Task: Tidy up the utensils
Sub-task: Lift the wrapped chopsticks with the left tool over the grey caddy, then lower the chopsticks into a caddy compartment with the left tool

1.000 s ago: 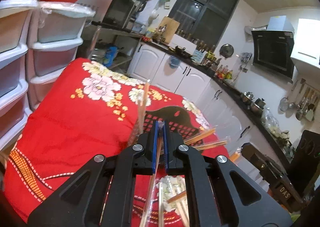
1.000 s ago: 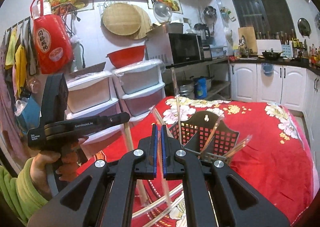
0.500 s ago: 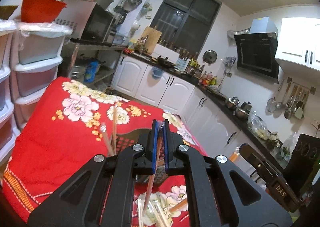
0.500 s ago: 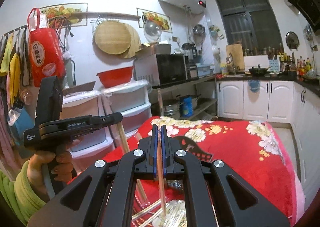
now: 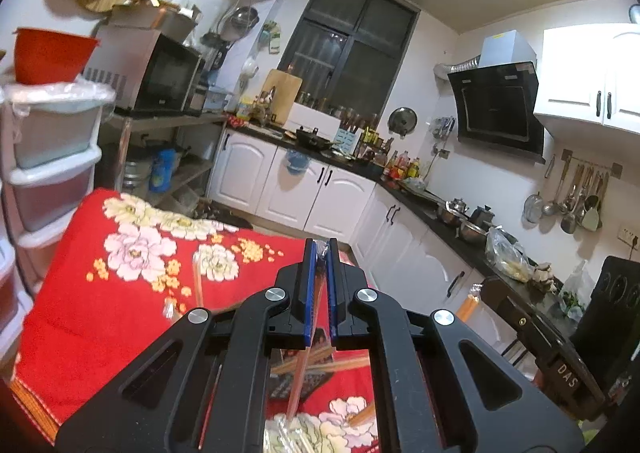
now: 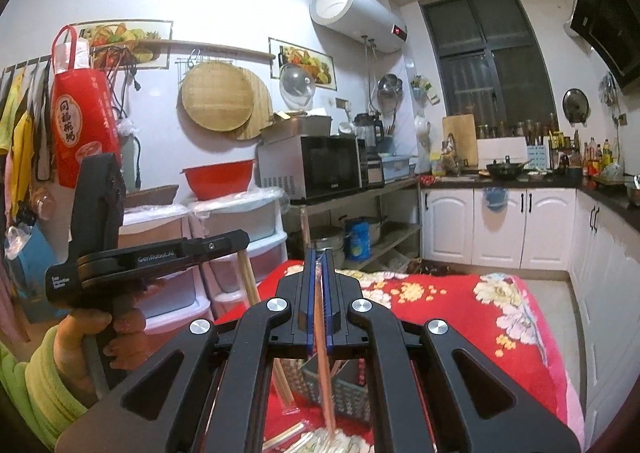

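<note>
While both claws are raised above the bench (image 5: pixel 100 293), each one is clamped on a single chopstick.

In the left wrist view, the left claw (image 5: pixel 319 249) has its blue pads pressed together on a wrapped chopstick (image 5: pixel 305 365). This chopstick runs down between the jaws toward the red floral cloth (image 5: pixel 132 253). More chopsticks (image 5: pixel 320 357) lie crossed over a dark perforated holder (image 5: pixel 298 381) directly beneath the claw; the holder is mostly hidden by the claw body, so its exact position cannot be confirmed.

In the right wrist view, a hand (image 6: pixel 100 337) in a green sleeve grips the left claw's handle at the left edge, and a chopstick (image 6: pixel 250 285) hangs below that device. At centre, the right claw (image 6: pixel 318 257) is closed tight on its own wrapped chopstick (image 6: pixel 324 365), which slants downward. Its lower end appears to reach a pile of wrapped chopsticks (image 6: pixel 316 443) on the cloth. The perforated holder (image 6: pixel 344 389) stands just right of the held chopstick.
</note>
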Motion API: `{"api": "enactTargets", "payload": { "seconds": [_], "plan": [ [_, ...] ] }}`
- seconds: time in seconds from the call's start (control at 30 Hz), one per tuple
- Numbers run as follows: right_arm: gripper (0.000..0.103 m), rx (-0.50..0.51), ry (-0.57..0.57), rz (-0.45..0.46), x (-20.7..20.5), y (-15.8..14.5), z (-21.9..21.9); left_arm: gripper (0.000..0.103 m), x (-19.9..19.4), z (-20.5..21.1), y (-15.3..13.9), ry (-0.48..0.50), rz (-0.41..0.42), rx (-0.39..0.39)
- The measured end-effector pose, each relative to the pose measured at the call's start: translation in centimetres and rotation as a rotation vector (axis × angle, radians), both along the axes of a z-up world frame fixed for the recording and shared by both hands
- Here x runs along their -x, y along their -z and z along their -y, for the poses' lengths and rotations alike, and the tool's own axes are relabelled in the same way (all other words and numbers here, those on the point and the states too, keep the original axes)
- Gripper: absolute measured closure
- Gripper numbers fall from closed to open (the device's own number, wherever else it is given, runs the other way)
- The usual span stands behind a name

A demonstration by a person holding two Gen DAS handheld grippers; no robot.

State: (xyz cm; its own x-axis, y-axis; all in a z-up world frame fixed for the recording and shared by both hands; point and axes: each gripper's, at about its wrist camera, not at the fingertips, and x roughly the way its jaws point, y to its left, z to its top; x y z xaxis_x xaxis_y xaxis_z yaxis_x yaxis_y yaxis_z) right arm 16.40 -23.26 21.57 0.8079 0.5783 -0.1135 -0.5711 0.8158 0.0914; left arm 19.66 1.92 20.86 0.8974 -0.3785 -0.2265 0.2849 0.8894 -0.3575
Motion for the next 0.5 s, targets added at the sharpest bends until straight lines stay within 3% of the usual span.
{"api": "enactTargets", "payload": {
  "seconds": [0.5],
  "plan": [
    [0.099,-0.025,0.022,0.030,-4.3,-3.0,-0.9,0.102,-2.0,0.3,-2.7,-0.030,0.056,-0.011]
  ]
}}
